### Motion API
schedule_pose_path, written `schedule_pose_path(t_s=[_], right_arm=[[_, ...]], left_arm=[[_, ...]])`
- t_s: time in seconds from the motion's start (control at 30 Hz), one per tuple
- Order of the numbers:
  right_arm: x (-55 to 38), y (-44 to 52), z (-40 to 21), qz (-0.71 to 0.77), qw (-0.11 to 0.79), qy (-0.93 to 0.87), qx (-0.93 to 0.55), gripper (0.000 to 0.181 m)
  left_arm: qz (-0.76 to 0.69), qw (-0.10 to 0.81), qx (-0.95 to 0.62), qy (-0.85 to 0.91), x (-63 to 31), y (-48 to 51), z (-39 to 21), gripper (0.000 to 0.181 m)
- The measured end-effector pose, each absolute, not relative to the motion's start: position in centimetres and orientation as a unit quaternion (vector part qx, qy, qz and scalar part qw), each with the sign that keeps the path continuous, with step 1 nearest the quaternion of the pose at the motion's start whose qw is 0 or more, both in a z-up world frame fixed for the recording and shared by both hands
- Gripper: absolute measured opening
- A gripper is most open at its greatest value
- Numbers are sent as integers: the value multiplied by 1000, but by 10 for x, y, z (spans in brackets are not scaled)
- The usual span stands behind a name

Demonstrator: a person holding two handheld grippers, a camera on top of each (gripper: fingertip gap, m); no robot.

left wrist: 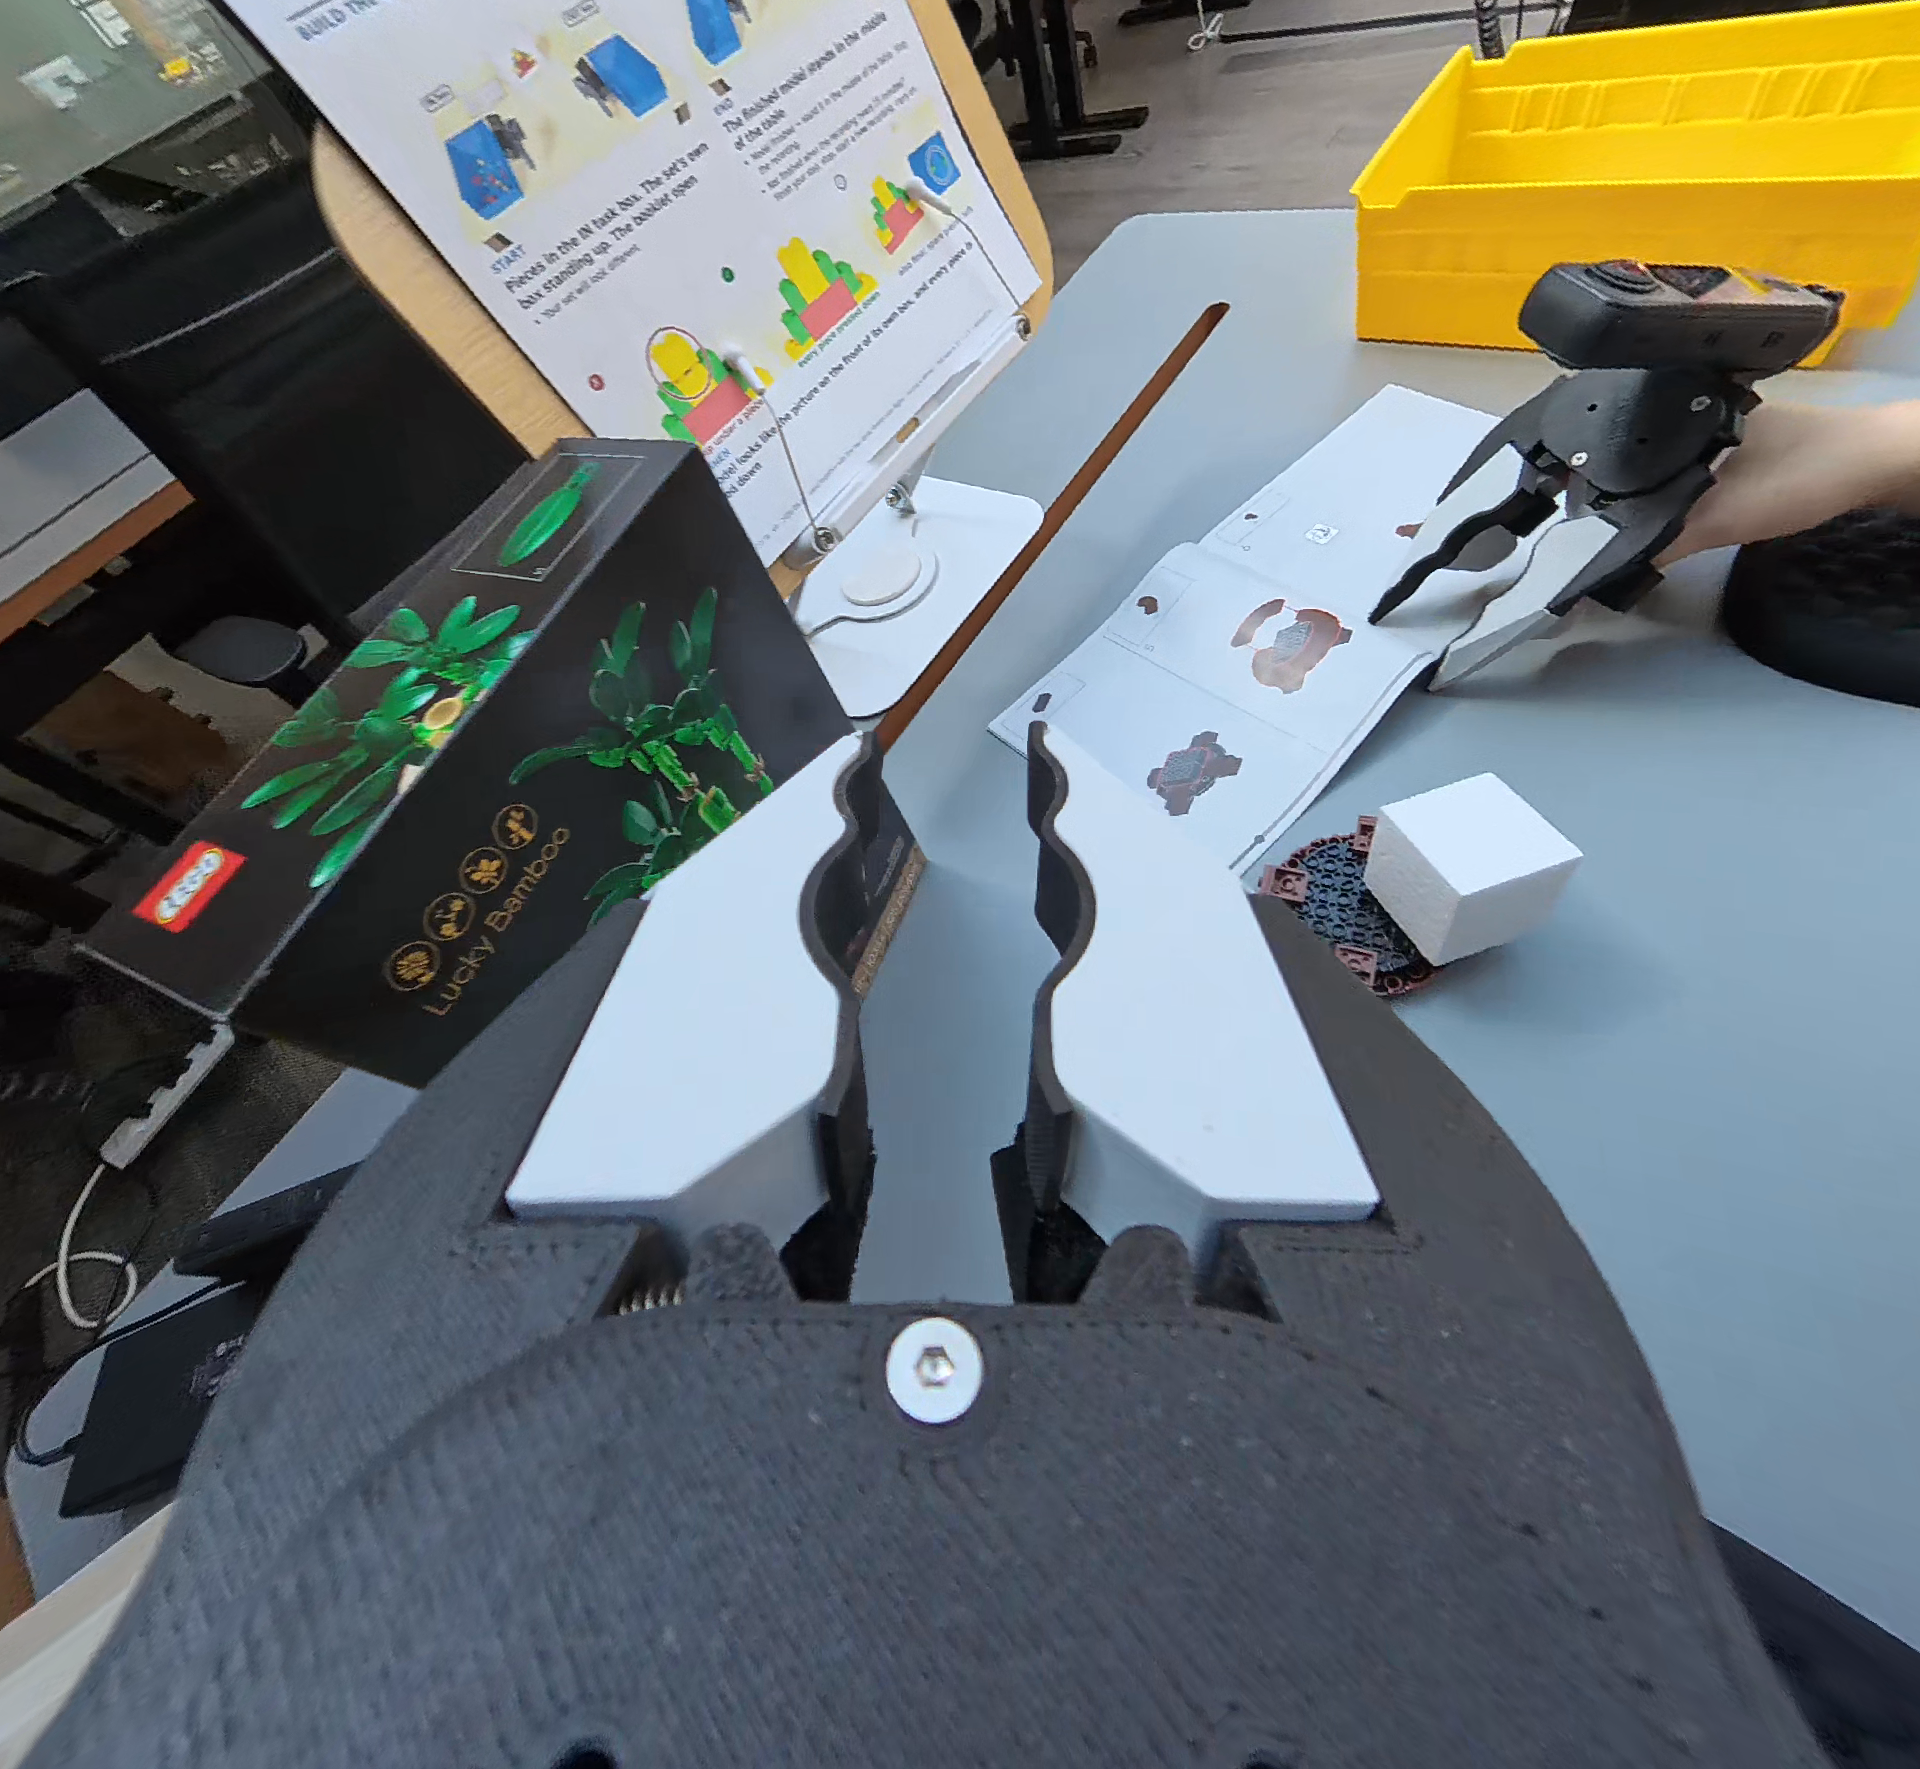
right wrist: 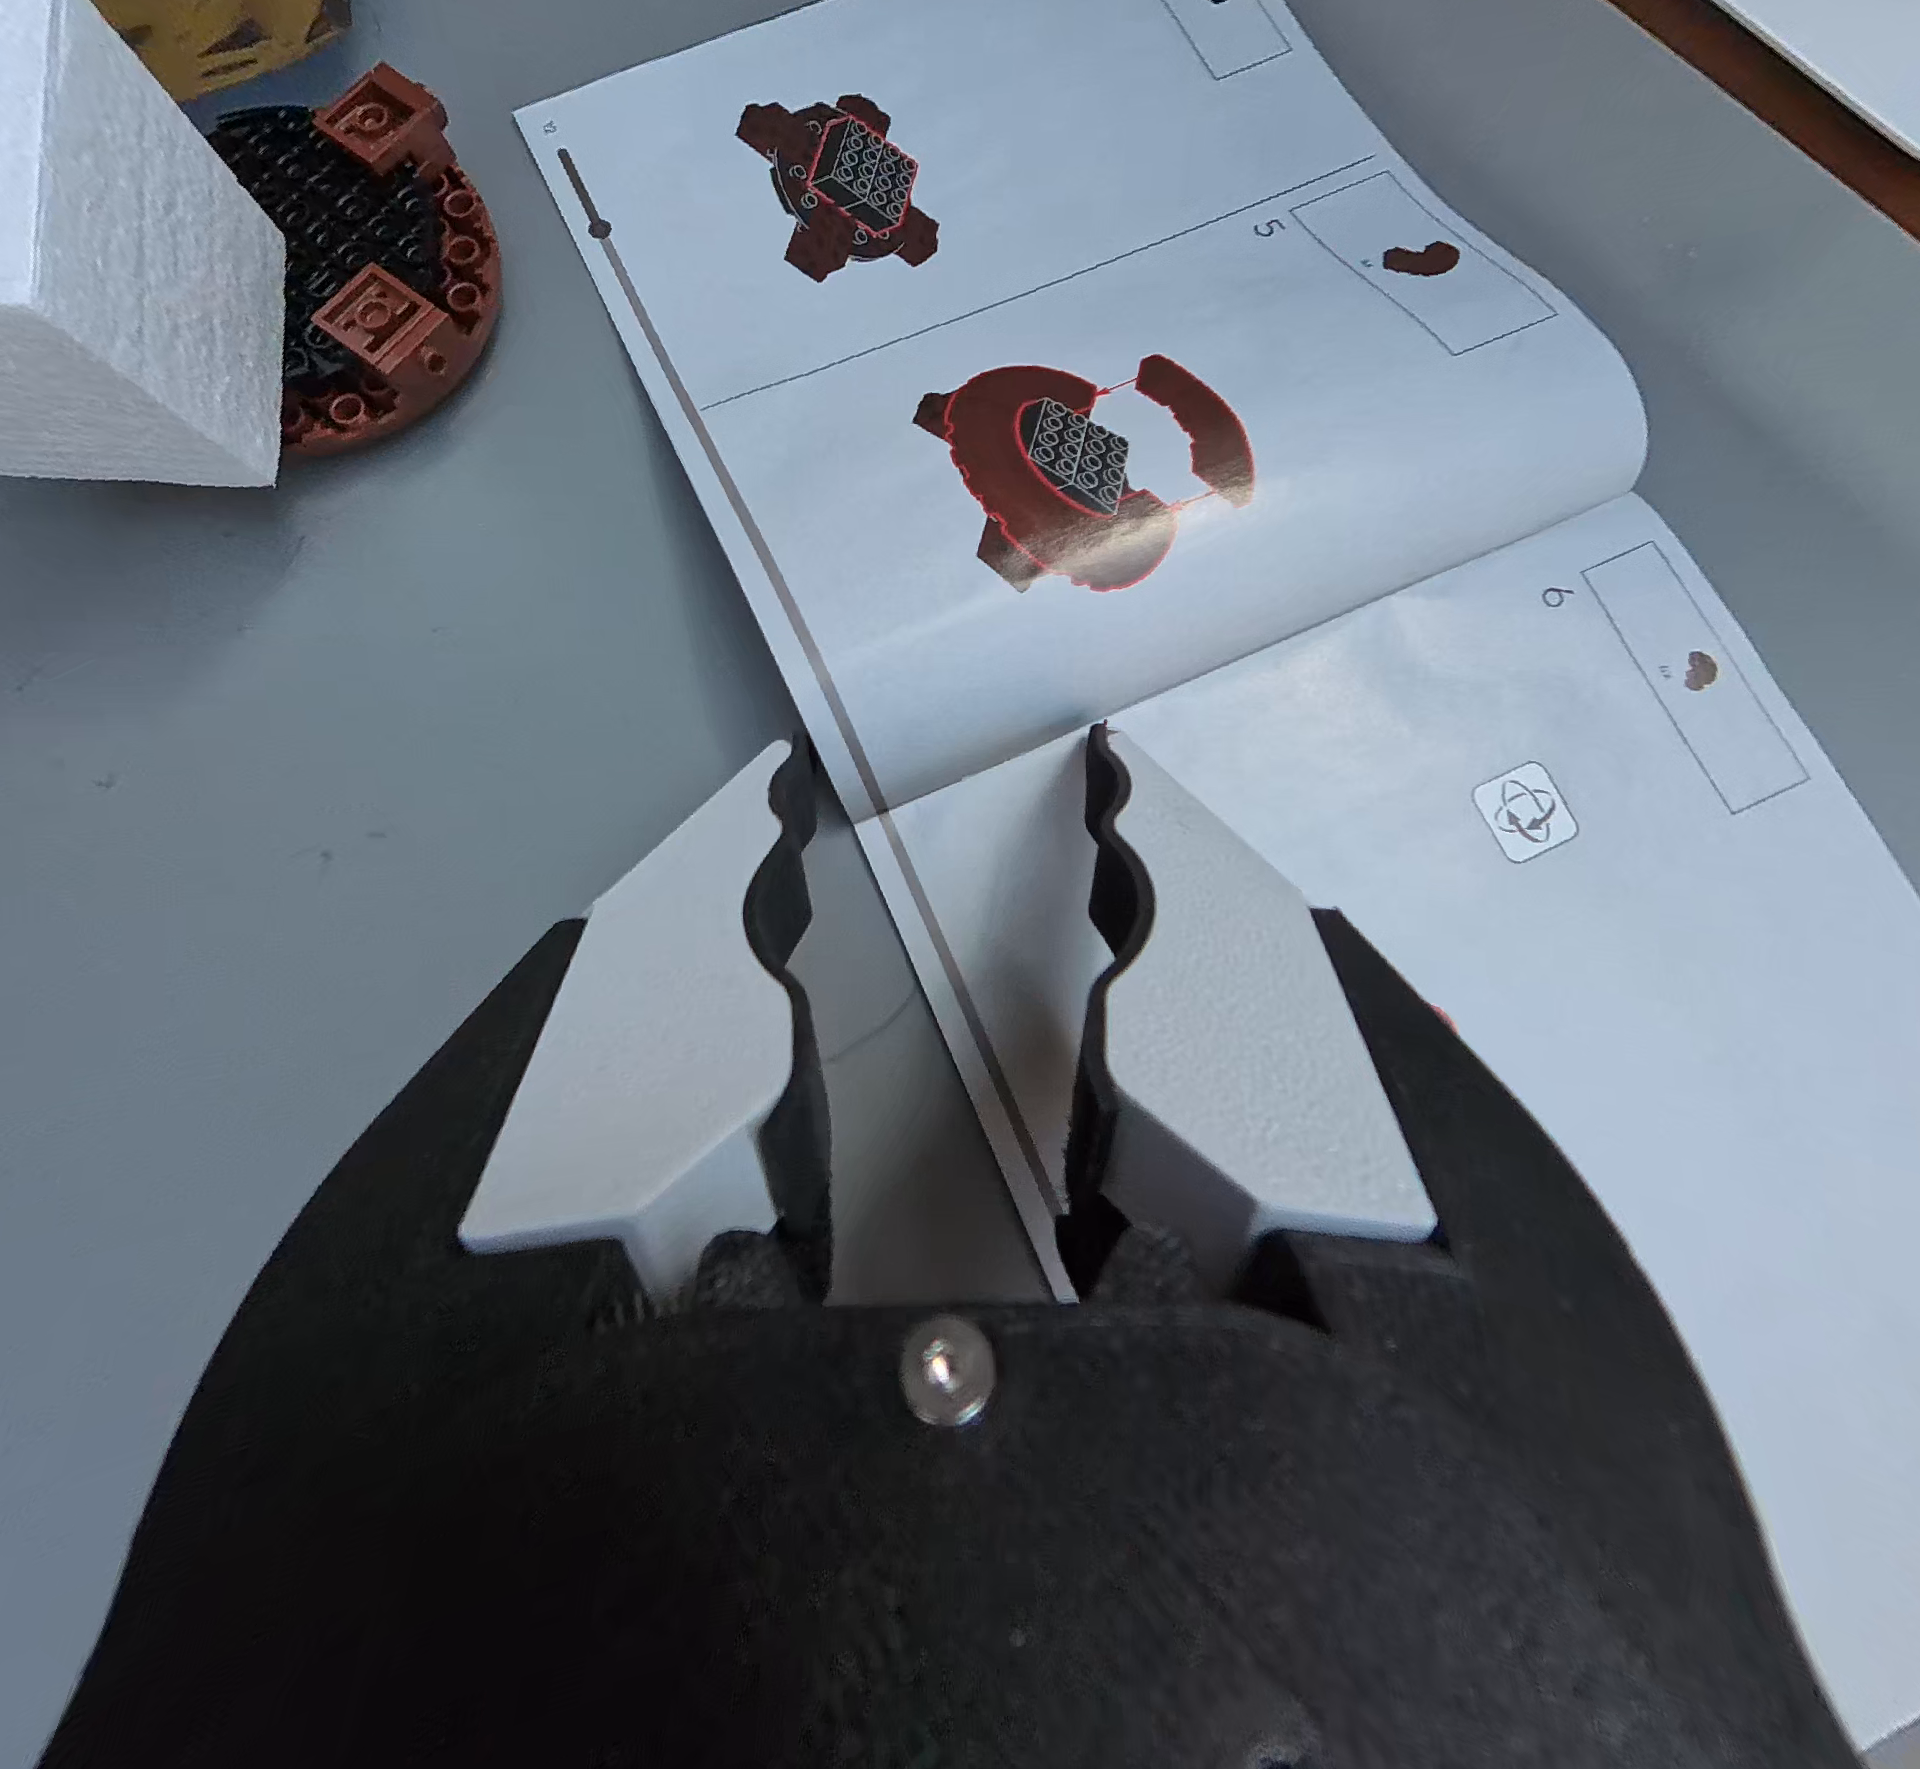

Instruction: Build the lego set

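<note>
Right now the right tool [right wrist: 940, 748] hovers low over the near edge of the open booklet [right wrist: 1091, 285], its jaws apart and empty, the page edge running between them; in the left wrist view that same tool [left wrist: 1408, 644] has its tips at or just above the booklet's far page, though contact cannot be told. The left tool [left wrist: 951, 748] is held back from the booklet, jaws likewise apart with nothing in them. The step in hand looks like reading the booklet, or holding it flat, rather than placing a piece: the open pages show curved brown pieces going round a dark block on a round base. That partly built base [right wrist: 374, 265], brown with black studs and two brown plates on top, lies on the table [right wrist: 364, 680] just beside the booklet's left corner, touching a white foam block [right wrist: 125, 265]. The set's black box [left wrist: 468, 763] stands left of the booklet, a yellow bin [left wrist: 1621, 181] beyond it. Next would probably come fetching a curved brown piece; none is visible.
</note>
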State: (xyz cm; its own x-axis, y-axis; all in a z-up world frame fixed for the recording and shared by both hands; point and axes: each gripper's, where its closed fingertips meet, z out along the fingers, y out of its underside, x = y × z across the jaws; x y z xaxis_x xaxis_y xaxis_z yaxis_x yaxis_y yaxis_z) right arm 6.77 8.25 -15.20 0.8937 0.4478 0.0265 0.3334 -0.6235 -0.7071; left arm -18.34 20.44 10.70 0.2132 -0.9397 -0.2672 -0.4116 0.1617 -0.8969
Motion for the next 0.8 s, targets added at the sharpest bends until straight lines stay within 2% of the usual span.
schedule_pose_path(t_s=[0.03, 0.1, 0.23, 0.33, 0.43, 0.5, 0.57, 0.7, 0.8], right_arm=[[68, 82, -152, 80, 372, -220, -899, 52], [68, 81, -152, 84, 370, -226, -897, 52], [69, 77, -152, 94, 378, -238, -890, 51], [71, 76, -152, 102, 380, -256, -883, 50], [72, 74, -151, 115, 380, -281, -874, 49], [72, 73, -151, 130, 377, -290, -870, 49], [72, 73, -150, 145, 376, -295, -867, 49], [72, 69, -150, 166, 380, -296, -860, 48], [74, 66, -150, 169, 380, -304, -857, 48]], left_arm=[[-259, 513, -595, 562, -187, 211, 113, 27], [-250, 533, -597, 545, -193, 226, 126, 31], [-189, 584, -576, 539, -201, 267, 156, 57], [-141, 548, -586, 580, -198, 298, 157, 80], [-107, 496, -596, 622, -193, 323, 152, 94], [-90, 468, -604, 639, -189, 336, 146, 93], [-101, 428, -633, 637, -185, 344, 136, 83], [-106, 391, -640, 653, -175, 355, 121, 93], [-78, 332, -641, 687, -178, 356, 100, 106]])
